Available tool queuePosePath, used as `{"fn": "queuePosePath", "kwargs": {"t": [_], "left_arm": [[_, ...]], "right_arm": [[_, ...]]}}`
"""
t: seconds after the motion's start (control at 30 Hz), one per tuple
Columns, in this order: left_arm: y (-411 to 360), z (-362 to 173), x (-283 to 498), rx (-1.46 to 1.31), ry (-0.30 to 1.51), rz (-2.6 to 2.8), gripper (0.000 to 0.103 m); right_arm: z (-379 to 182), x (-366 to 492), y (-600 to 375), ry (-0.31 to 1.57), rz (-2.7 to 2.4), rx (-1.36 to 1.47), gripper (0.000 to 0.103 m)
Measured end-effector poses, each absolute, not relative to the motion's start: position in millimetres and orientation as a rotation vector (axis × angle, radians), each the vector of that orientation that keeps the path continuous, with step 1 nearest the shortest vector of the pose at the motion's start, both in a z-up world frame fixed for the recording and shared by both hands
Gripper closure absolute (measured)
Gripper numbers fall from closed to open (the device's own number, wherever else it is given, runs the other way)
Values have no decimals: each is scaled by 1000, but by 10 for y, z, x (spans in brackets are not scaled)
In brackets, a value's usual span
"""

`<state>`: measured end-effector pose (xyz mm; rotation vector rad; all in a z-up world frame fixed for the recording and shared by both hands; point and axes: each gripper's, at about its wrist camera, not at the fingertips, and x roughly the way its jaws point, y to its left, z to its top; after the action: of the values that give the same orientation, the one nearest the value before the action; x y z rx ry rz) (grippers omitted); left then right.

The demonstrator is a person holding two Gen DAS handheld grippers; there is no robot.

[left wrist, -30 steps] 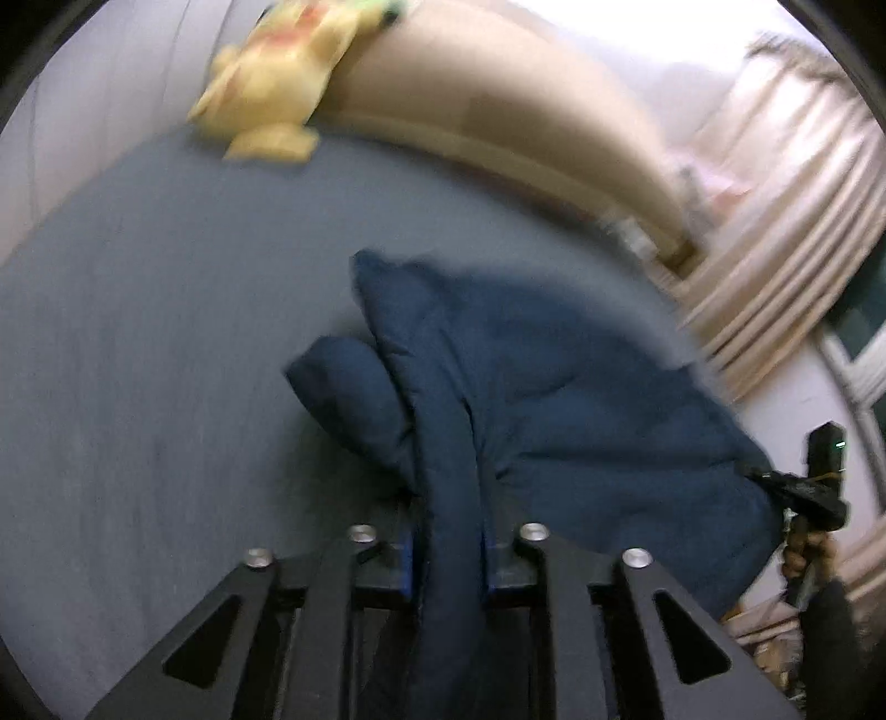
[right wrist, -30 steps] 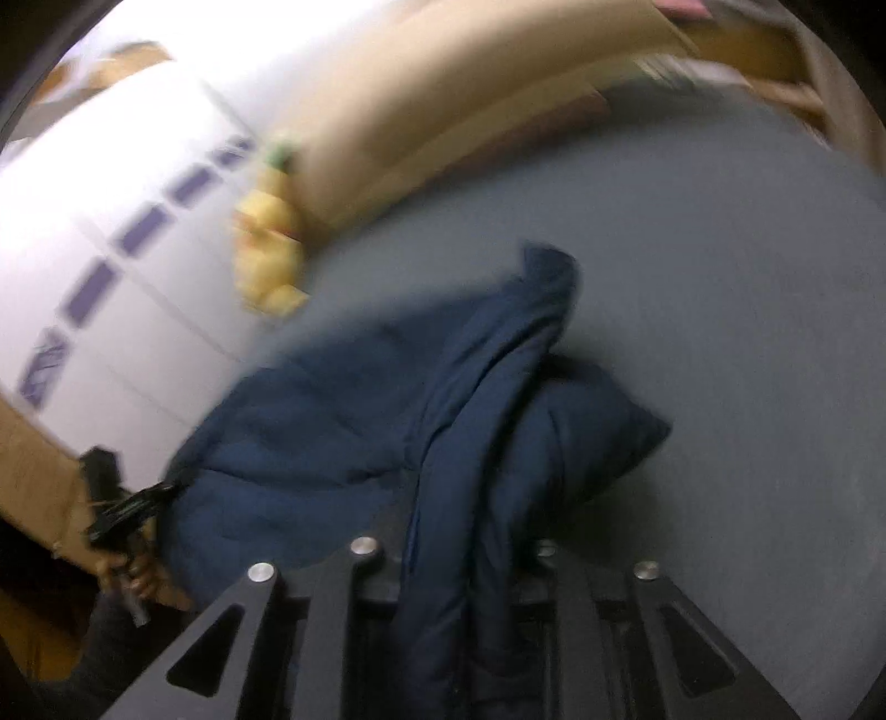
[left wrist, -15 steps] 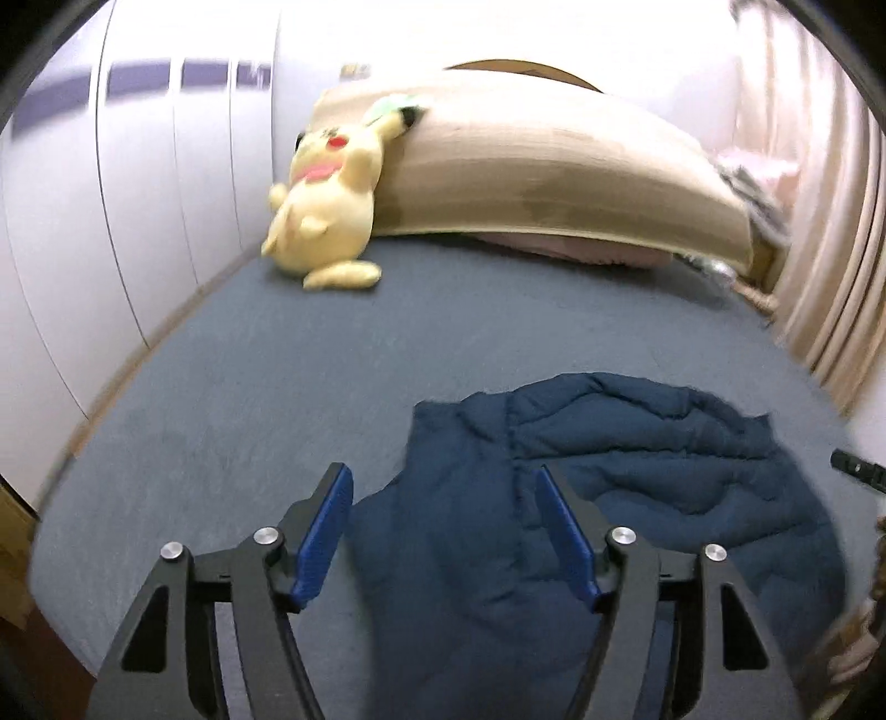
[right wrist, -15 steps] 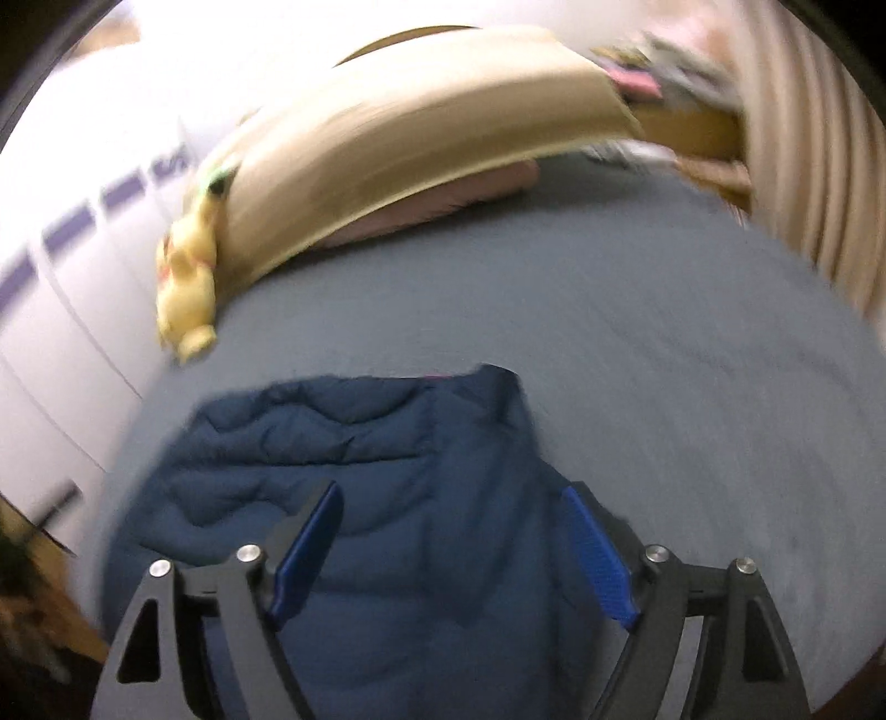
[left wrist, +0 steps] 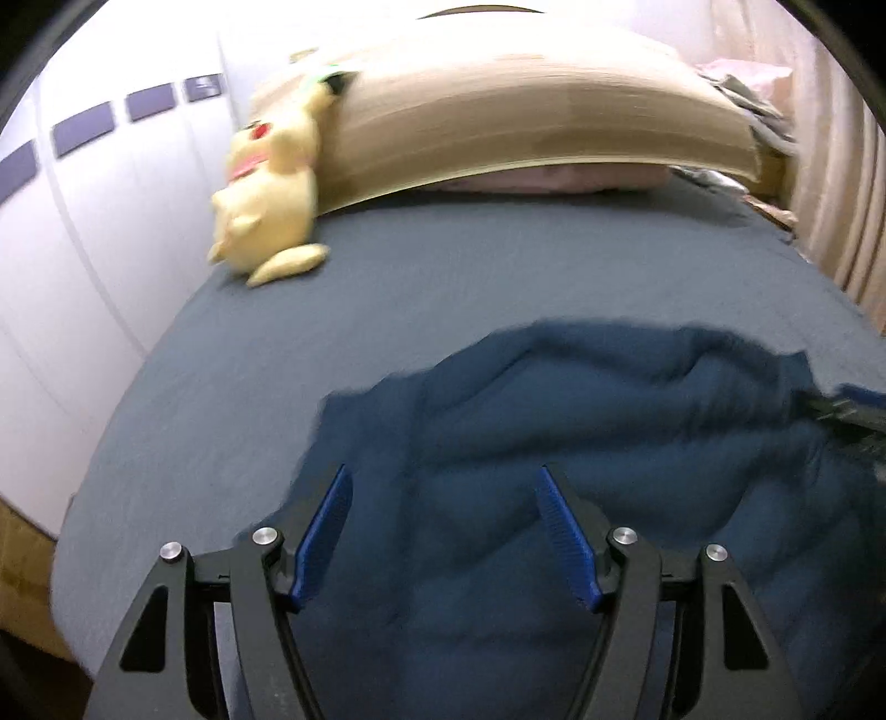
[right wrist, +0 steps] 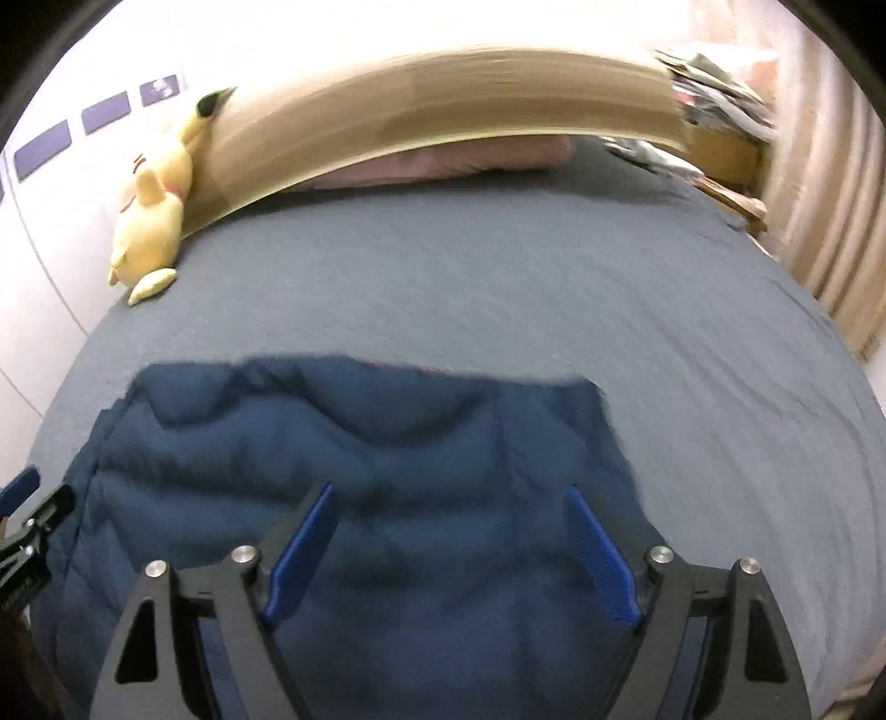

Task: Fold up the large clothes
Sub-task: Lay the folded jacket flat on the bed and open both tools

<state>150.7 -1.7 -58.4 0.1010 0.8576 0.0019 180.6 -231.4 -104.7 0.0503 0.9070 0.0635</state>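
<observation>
A: So, where's the puffy navy quilted jacket (left wrist: 581, 443)?

B: Flat on the grey bedsheet (right wrist: 498, 288), long axis sideways, beneath both. Left gripper (left wrist: 443, 526) and right gripper (right wrist: 449, 545) gape, empty, equally near.

Strong fisheye bending in both views, black vignette at the corners. Motion blur throughout: tan headboard (left wrist: 526, 111) smeared into streaks, yellow plush toy (left wrist: 266, 188) soft-edged, navy quilted jacket (right wrist: 360, 471) fuzzy along its far hem. Sharpest close in, on the blue pads (left wrist: 326, 531) and black frames. Blown-out white glare across the wall (right wrist: 387, 33) at top of the right wrist view. Dim, flat light on the grey bed sheet (right wrist: 609, 304); soft shadow under the headboard.
</observation>
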Motion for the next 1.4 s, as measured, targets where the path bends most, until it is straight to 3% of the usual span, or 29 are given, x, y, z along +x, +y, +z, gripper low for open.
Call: {"fn": "queuePosePath", "kwargs": {"t": [0.13, 0.2, 0.4, 0.7, 0.93, 1.17, 1.4], "left_arm": [[-266, -800, 2095, 160, 926, 38, 33], [-306, -962, 2304, 172, 989, 55, 33], [-216, -1097, 2530, 138, 1045, 68, 29], [94, -539, 1440, 111, 862, 44, 30], [31, -786, 430, 180, 772, 73, 30], [90, -1136, 337, 263, 766, 112, 27], [278, -1096, 318, 187, 797, 136, 27]], "right_arm": [[-1321, 2218, -2088, 974, 57, 15, 17], [-1397, 2323, -2077, 994, 38, 29, 13], [-1406, 2418, -2089, 1022, 45, 31, 10], [-769, 1189, -2302, 830, 84, 87, 10], [-1141, 291, -2021, 789, 65, -29, 10], [-1461, 107, -1973, 729, 15, -127, 9], [-1474, 100, -2069, 696, -45, -130, 5]]}}
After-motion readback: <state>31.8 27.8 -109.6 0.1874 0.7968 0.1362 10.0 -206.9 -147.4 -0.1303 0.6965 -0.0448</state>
